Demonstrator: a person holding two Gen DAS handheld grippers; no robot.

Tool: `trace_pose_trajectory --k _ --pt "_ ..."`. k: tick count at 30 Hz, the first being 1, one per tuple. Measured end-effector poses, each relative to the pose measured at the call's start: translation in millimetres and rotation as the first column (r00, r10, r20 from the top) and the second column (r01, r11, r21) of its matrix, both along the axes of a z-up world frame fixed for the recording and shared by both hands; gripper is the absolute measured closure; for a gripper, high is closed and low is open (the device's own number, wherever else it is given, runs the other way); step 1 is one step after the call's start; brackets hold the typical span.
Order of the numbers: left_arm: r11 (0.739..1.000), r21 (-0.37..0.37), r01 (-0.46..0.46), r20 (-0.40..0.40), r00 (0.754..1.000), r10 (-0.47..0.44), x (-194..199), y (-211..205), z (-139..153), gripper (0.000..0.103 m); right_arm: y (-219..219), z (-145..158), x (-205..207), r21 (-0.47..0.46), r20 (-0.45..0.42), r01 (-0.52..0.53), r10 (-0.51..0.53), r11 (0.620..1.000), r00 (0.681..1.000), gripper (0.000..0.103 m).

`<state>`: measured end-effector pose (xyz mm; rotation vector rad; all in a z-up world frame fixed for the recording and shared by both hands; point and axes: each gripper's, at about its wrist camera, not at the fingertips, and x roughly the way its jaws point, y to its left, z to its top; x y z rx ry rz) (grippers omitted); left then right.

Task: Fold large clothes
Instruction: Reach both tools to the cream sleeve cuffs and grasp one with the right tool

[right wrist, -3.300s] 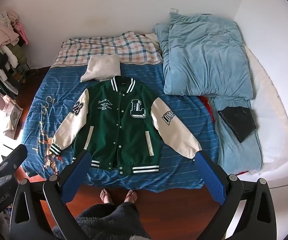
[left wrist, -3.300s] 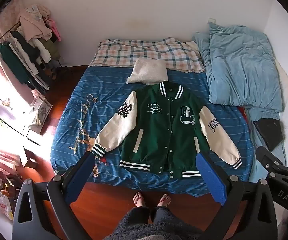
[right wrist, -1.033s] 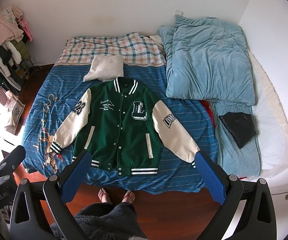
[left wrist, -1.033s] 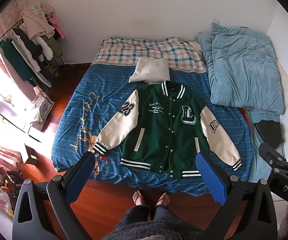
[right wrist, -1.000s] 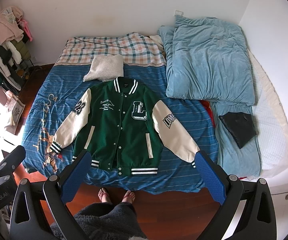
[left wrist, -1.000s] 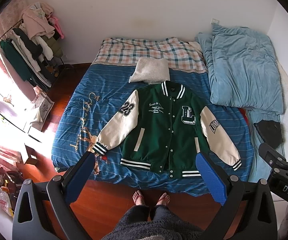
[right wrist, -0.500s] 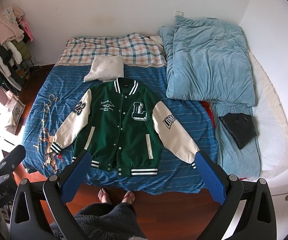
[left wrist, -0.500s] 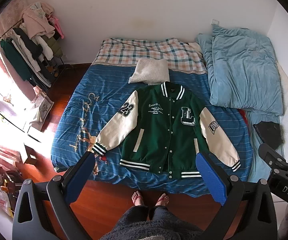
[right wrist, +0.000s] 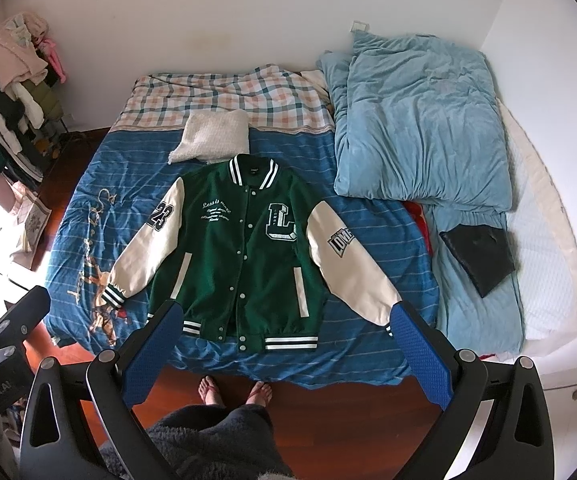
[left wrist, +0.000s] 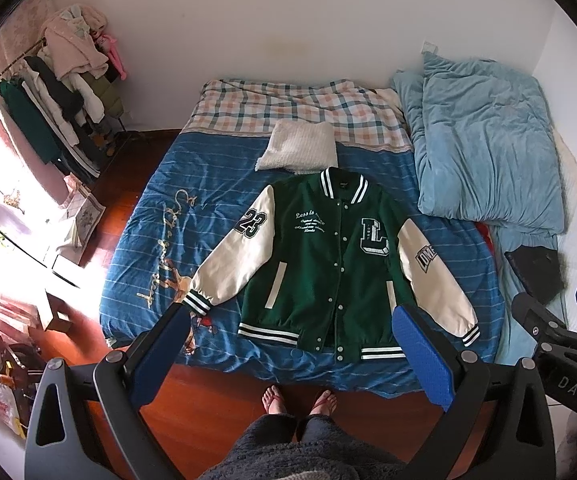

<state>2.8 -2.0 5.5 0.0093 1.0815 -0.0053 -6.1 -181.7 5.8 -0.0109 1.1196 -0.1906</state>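
One jacket lies flat on the blue-striped bed.

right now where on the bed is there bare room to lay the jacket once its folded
The barest patch is the blue striped sheet left of the jacket, between its "23" sleeve and the bed edge. A narrower strip lies between the right sleeve and the light blue duvet. The far side is crowded: white pillow, plaid blanket, duvet, black item.
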Motion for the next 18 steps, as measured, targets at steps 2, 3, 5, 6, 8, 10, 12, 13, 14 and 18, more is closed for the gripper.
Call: trace_pose_trajectory --k 2,3,5,6,8,10,12,13,14,18 --pt "1.000 0.024 -0.004 0.034 0.999 0.003 7 -5 -1 0.000 -2 -2 7 0.009 -0.001 0.010 -0.010 1.000 1.000 0.000" --pt "0.999 0.042 -0.006 0.057 0.998 0.003 13 -7 0 0.000 -6 -3 10 0.018 0.002 0.025 -0.025 1.000 1.000 0.000" --pt "0.997 0.075 0.003 0.092 0.996 -0.010 27 -11 -7 0.000 -12 -11 13 0.026 0.009 0.048 -0.048 0.999 0.999 0.000" --pt "0.996 0.085 0.006 0.115 0.993 -0.016 35 -10 -13 0.000 -19 -18 16 0.033 0.030 0.072 -0.073 0.997 0.997 0.000" --pt "0.993 0.110 0.030 0.132 0.990 -0.045 52 -18 -26 0.000 -33 -36 19 0.050 0.044 0.126 -0.128 0.991 0.991 0.000" --pt "0.990 0.133 0.055 0.160 0.984 -0.076 66 -23 -42 0.000 -51 -61 23 0.071 0.026 0.192 -0.195 0.979 0.981 0.000" --pt "0.985 0.152 0.077 0.164 0.981 -0.102 82 -29 -62 0.000 -73 -88 28 0.090 0.012 0.264 -0.266 0.960 0.964 0.000" --pt "0.984 0.154 0.090 0.165 0.980 -0.115 93 -36 -74 0.000 -88 -106 30 0.093 0.001 0.313 -0.314 0.945 0.949 0.000" --pt "0.982 0.160 0.096 0.161 0.979 -0.122 102 -43 -88 0.000 -103 -125 31 0.097 -0.014 0.357 -0.358 0.929 0.934 0.000" --pt "0.971 0.207 0.118 0.145 0.978 -0.149 130 -66 -137 0.000 -169 -206 32 0.156 -0.077 0.514 -0.509 0.843 0.858 0.002"
